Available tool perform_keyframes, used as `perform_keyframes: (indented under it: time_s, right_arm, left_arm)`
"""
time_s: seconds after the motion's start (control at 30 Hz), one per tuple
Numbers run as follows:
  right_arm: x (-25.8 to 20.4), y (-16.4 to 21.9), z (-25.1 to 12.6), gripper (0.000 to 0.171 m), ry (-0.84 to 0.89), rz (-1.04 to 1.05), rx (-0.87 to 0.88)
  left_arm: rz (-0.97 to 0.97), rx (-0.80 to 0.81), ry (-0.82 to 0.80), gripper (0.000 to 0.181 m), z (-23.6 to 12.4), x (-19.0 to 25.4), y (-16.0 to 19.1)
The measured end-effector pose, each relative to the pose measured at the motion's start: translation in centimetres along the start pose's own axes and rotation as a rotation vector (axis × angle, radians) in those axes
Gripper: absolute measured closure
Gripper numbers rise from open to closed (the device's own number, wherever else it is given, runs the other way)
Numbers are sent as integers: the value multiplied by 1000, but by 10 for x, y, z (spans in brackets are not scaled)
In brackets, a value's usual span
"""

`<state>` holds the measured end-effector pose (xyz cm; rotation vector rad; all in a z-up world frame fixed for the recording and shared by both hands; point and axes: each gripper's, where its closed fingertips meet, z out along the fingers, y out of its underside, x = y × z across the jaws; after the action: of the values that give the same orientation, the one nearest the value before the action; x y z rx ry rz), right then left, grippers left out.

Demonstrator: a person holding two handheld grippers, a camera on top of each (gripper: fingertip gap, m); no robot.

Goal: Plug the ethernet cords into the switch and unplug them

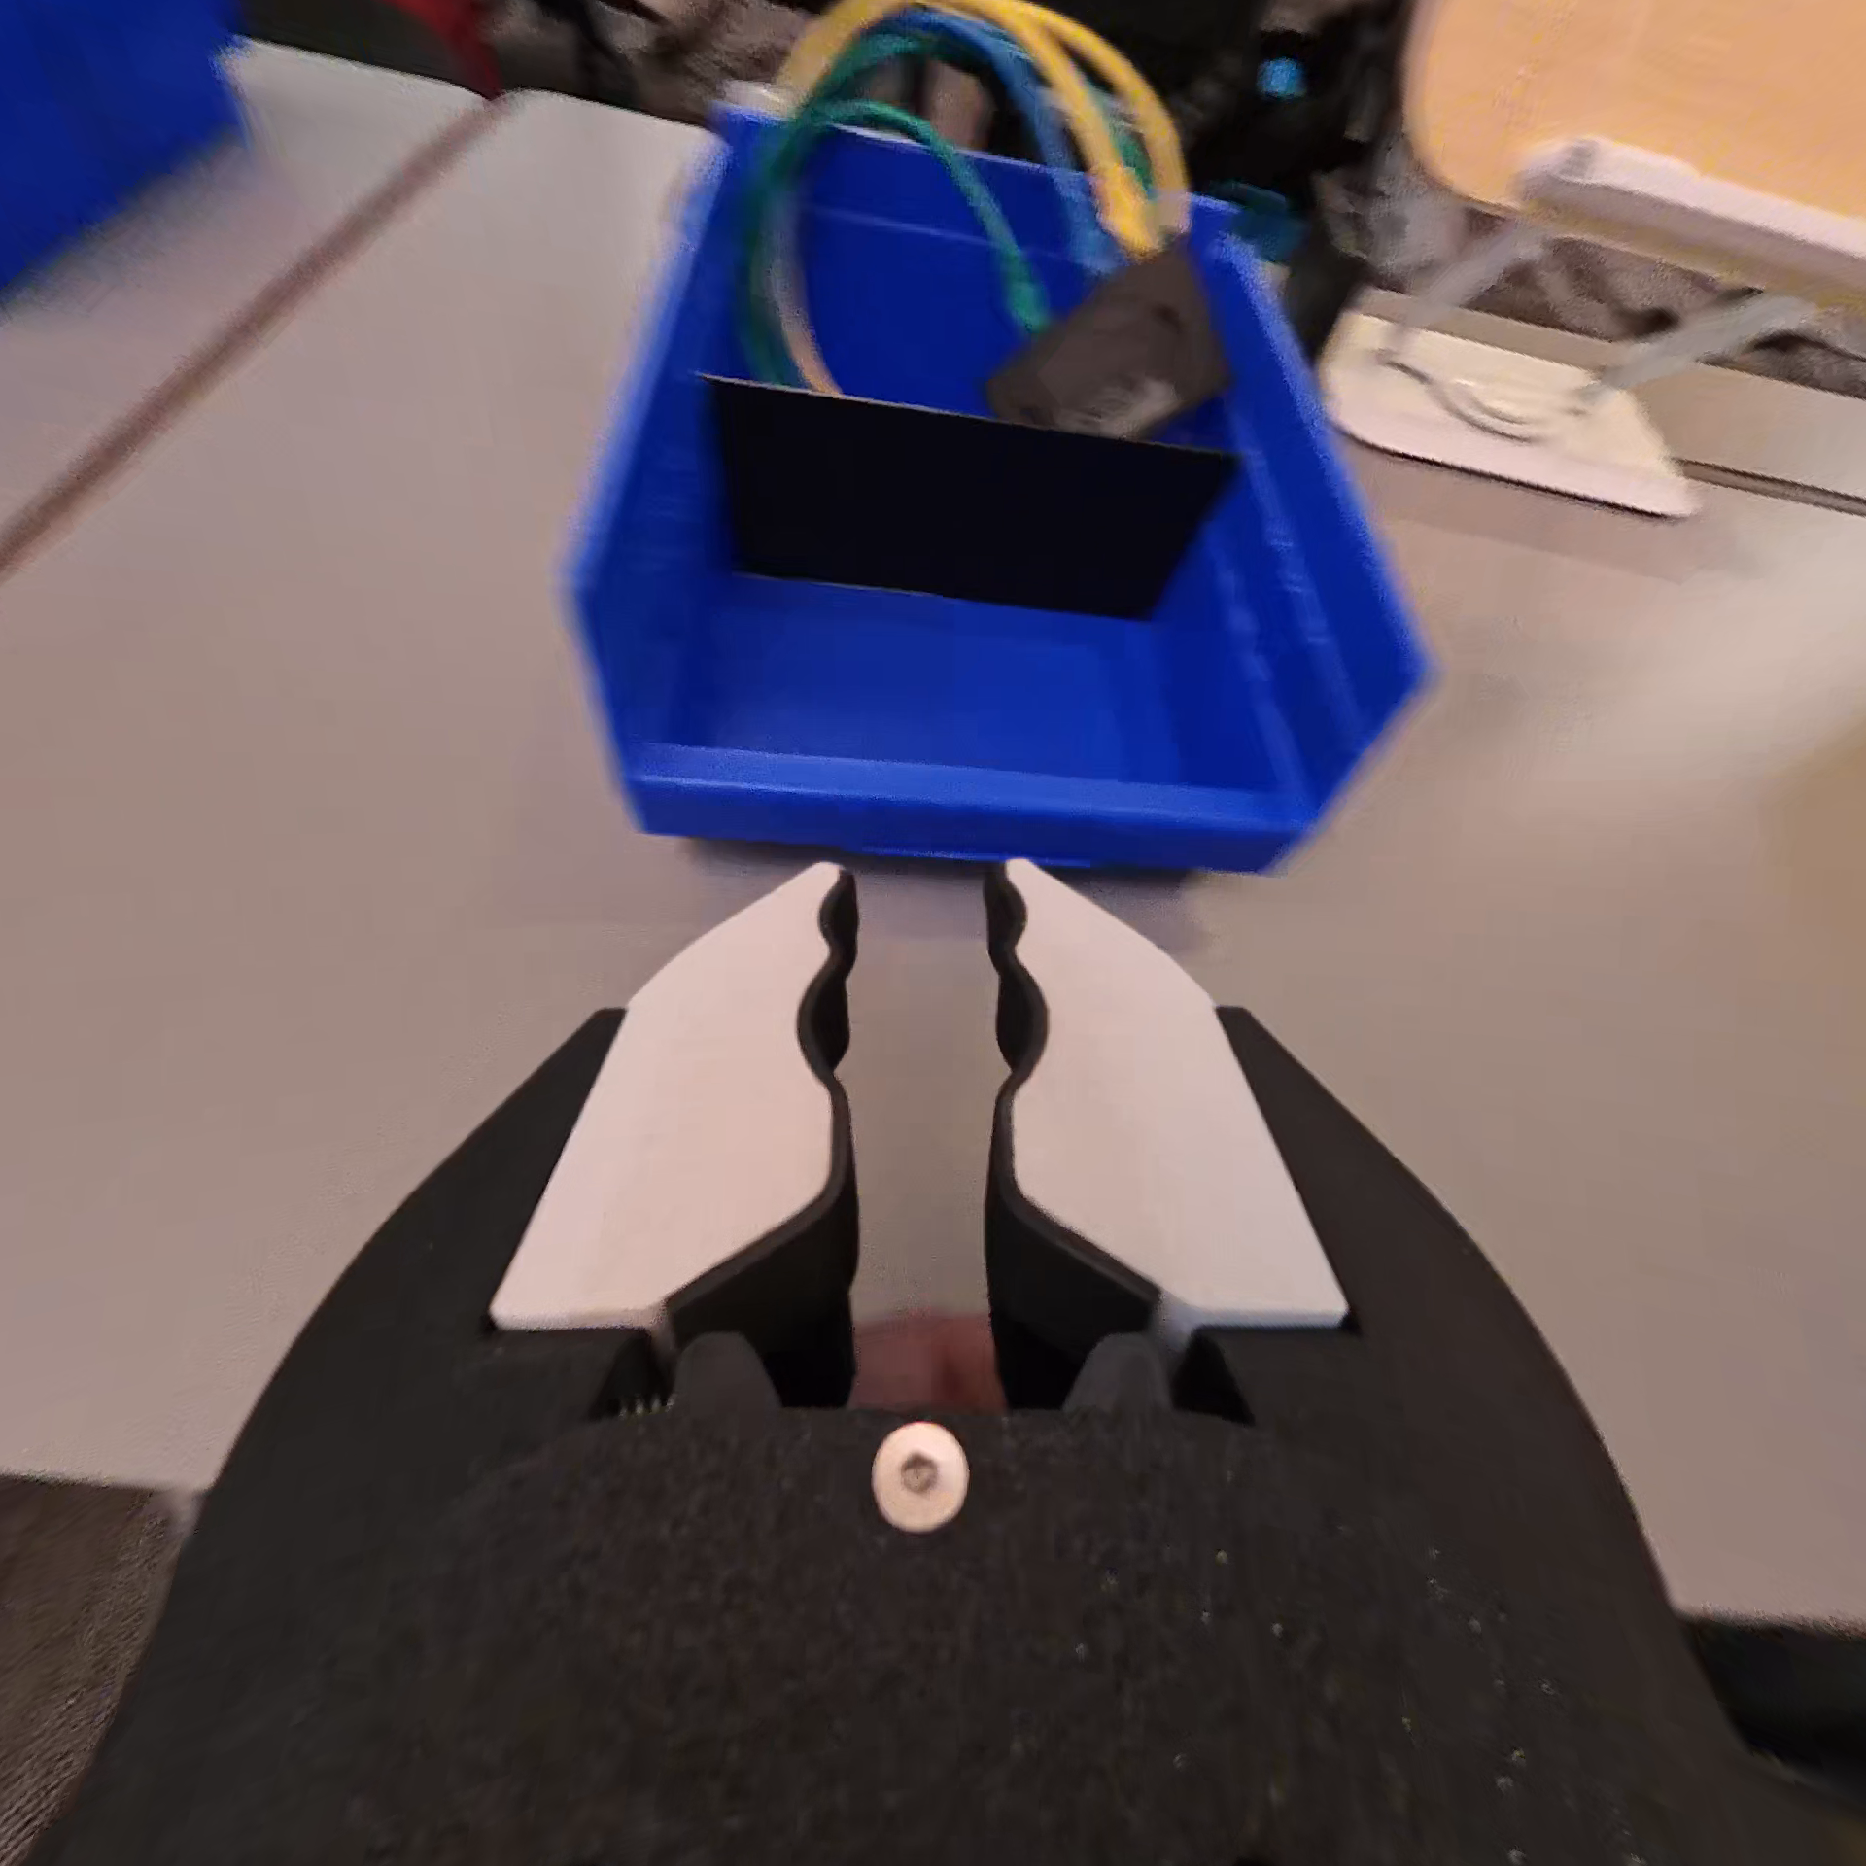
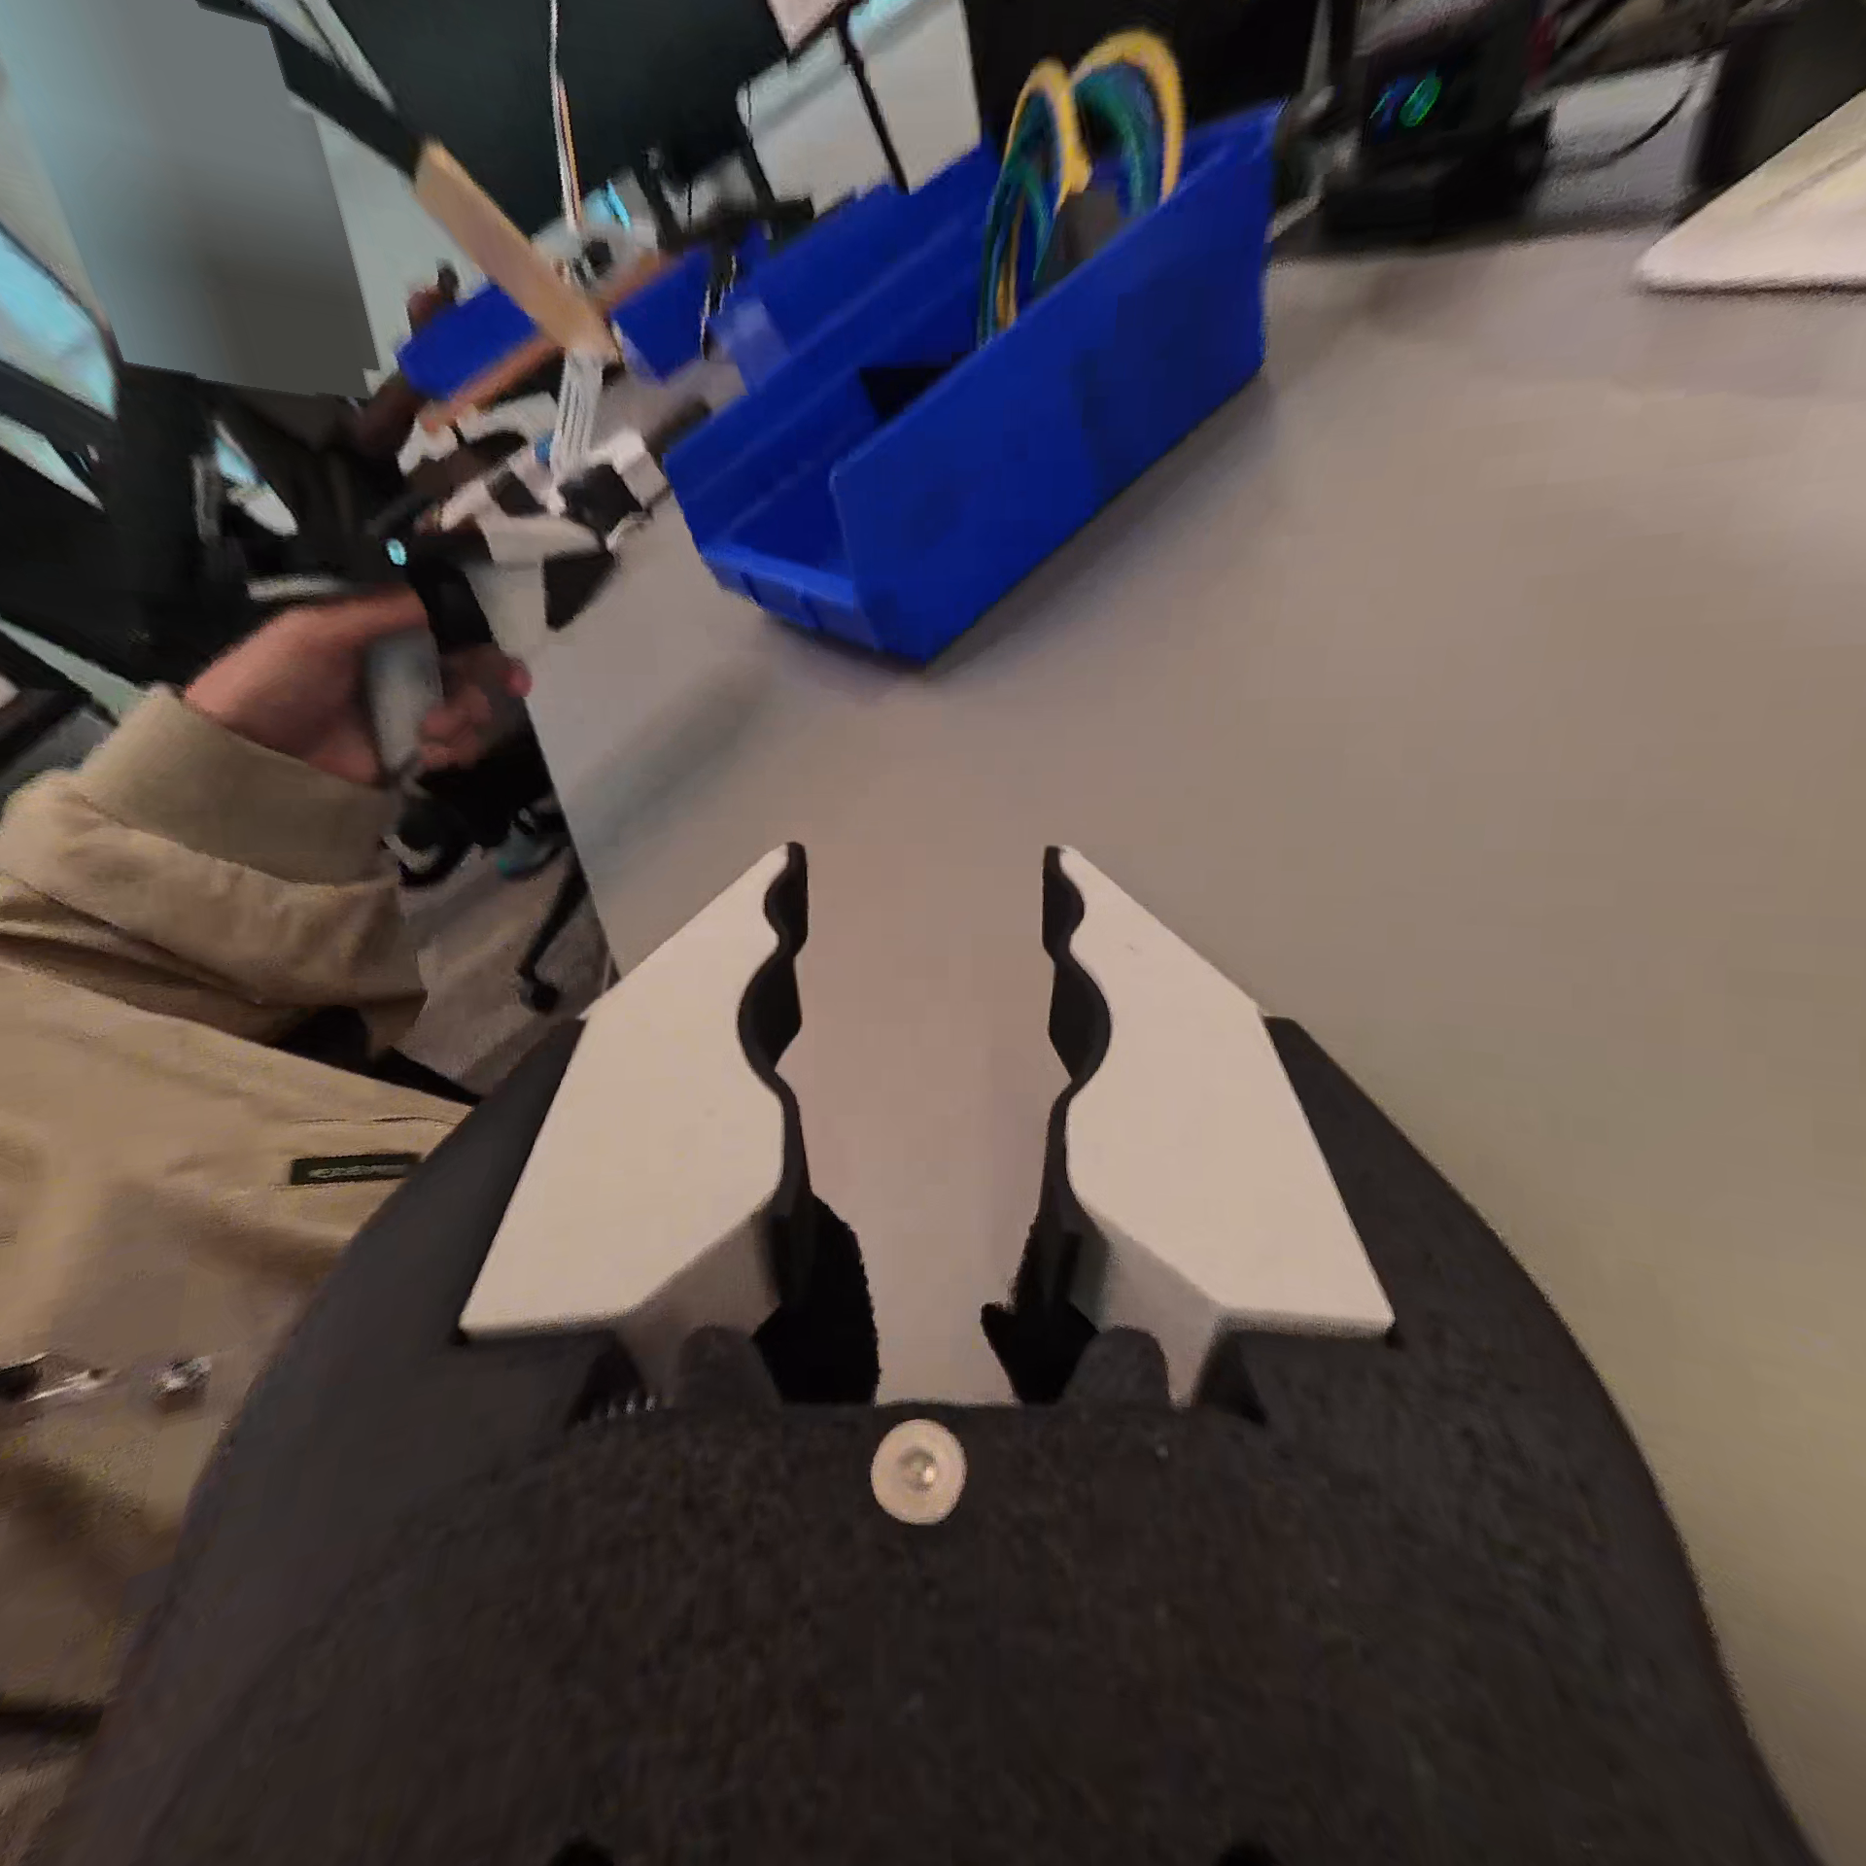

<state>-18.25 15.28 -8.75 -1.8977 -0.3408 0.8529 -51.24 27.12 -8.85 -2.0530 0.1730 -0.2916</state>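
Cords (image 1: 1101, 121) in yellow, green and blue are looping up out of the back compartment of a blue bin (image 1: 969, 798), where I am seeing the black switch (image 1: 1121, 343) leaning against the bin's right wall behind a black divider (image 1: 969, 505). That bin is sitting on the grey table (image 1: 303, 808). My left gripper (image 1: 921, 878) is hovering just short of the bin's front lip, fingers parted and empty. My right gripper (image 2: 924, 858) is hanging open over bare table, well apart from the bin (image 2: 1060, 424).

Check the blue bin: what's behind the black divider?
Behind the black divider in the blue bin: a dark switch tilted against the right wall, with looped yellow, green and blue cords. The divider hides the bin floor there; blur obscures the ports.
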Motion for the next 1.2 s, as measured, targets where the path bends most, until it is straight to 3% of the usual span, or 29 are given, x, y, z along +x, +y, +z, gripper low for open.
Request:
perform_keyframes:
  time_s: [0.17,0.27,0.47,0.8,1.2]
  right_arm:
    - [62,-23,-96,129,249,-59,121]
    - [91,-11,-141,139,298,-24,156]
    - [172,2,-215,140,793,-79,209]
    - [184,12,-207,134,805,-18,184]
    - [186,16,-196,135,795,-11,153]
  left_arm:
    - [-16,-14,189,164,8,80,15]
    - [-86,-15,211,156,19,87,26]
    - [-134,-52,168,153,33,70,52]
    - [-36,-73,149,154,41,68,56]
    - [-85,-111,162,155,43,64,62]
